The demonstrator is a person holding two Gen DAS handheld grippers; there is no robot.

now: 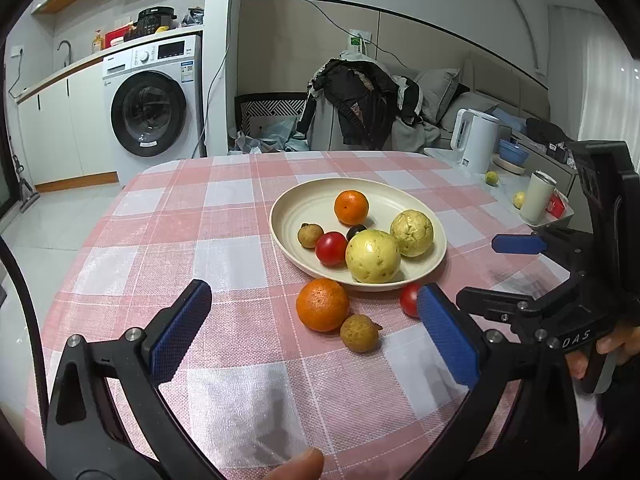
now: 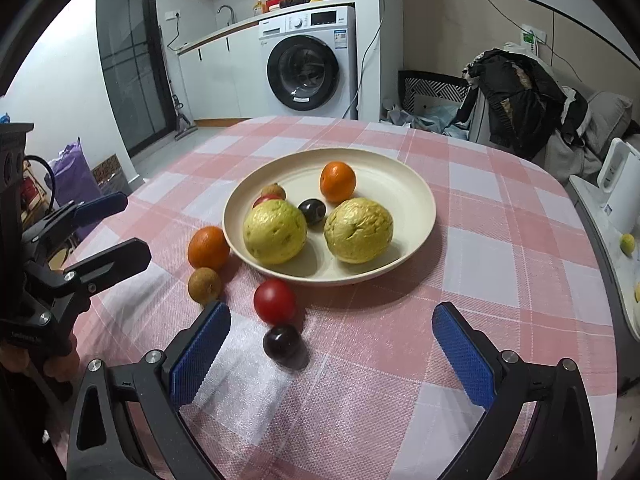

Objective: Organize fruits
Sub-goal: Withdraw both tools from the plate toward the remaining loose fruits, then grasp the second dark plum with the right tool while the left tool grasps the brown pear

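A cream plate (image 1: 304, 200) (image 2: 400, 176) on the pink checked tablecloth holds two yellow guavas (image 2: 358, 230), an orange (image 2: 337, 181), a red fruit, a dark plum and a brown longan. Loose on the cloth in front of the plate lie an orange (image 1: 322, 304) (image 2: 208, 247), a brown longan (image 1: 359, 333) (image 2: 204, 285), a red fruit (image 1: 409, 300) (image 2: 275, 301) and a dark plum (image 2: 282, 342). My left gripper (image 1: 314, 288) (image 2: 134, 225) is open just short of the loose orange and longan. My right gripper (image 2: 332, 309) (image 1: 478, 270) is open, the plum and red fruit near its left finger.
To the right of the table, a side surface carries a white kettle (image 1: 474, 140), a white cup (image 1: 538, 196) and small yellow-green fruits (image 1: 491, 177). Behind the table stand a chair draped in dark clothes (image 1: 356, 96) and a washing machine (image 1: 152, 108).
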